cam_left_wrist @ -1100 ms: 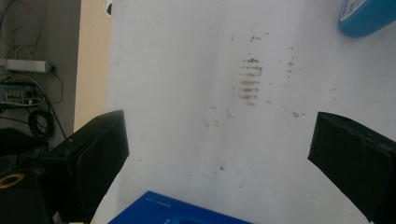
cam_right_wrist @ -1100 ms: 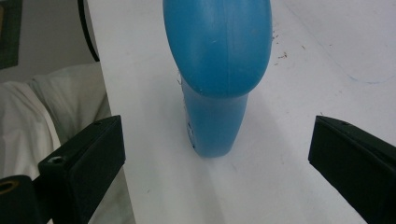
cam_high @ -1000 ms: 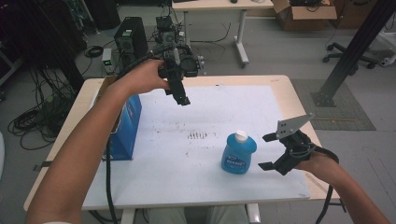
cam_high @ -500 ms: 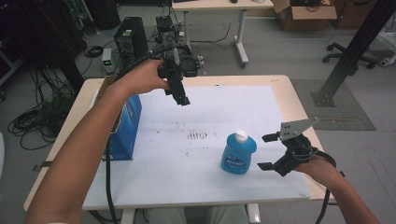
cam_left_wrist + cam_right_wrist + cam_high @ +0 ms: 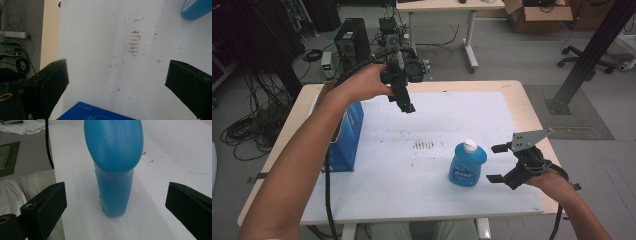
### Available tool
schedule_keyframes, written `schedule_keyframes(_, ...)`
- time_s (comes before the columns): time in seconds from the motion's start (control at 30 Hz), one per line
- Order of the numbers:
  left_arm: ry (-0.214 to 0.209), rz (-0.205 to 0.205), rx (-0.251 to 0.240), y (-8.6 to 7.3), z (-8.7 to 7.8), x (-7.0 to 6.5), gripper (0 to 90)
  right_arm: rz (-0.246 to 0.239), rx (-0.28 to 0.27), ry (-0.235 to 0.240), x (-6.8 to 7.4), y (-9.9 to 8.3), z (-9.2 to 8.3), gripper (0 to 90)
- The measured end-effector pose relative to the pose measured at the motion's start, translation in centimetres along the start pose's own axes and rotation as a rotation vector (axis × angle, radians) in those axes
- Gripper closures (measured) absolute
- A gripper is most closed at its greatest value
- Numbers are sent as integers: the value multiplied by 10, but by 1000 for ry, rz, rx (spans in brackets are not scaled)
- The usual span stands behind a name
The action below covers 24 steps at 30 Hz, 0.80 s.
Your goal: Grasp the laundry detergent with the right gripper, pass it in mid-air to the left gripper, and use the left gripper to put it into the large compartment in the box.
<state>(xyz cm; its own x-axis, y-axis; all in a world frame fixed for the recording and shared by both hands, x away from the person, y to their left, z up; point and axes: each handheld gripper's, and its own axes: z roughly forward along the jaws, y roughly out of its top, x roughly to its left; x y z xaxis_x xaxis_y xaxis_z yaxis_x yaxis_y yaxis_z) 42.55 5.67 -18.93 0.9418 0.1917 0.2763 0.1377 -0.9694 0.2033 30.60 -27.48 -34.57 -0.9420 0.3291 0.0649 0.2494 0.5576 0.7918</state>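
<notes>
A blue bottle [image 5: 467,165] with a white cap stands upright on the white sheet, right of centre. My right gripper [image 5: 496,163] is open just to its right, jaws level with the bottle's body. In the right gripper view the bottle [image 5: 115,170] stands ahead between the spread jaws of the gripper [image 5: 116,195], untouched. My left gripper [image 5: 406,104] hangs over the far part of the sheet, pointing down. Its own view shows the left gripper [image 5: 116,82] open above the stained sheet, with nothing between its jaws.
A blue box [image 5: 346,140] stands at the left edge of the white sheet [image 5: 412,190]; its top [image 5: 95,113] shows below the left jaws. Brown smudges [image 5: 427,145] mark the sheet's middle. Cables and equipment crowd the floor beyond the table.
The right gripper has shifted only slightly beside the bottle. The left gripper, bottle and box have stayed where they were.
</notes>
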Motion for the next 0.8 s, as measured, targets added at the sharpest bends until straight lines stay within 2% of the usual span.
schedule_keyframes(0.8,0,5,4,2,2,-1,50,20,-44,2,-2,-13,9,31)
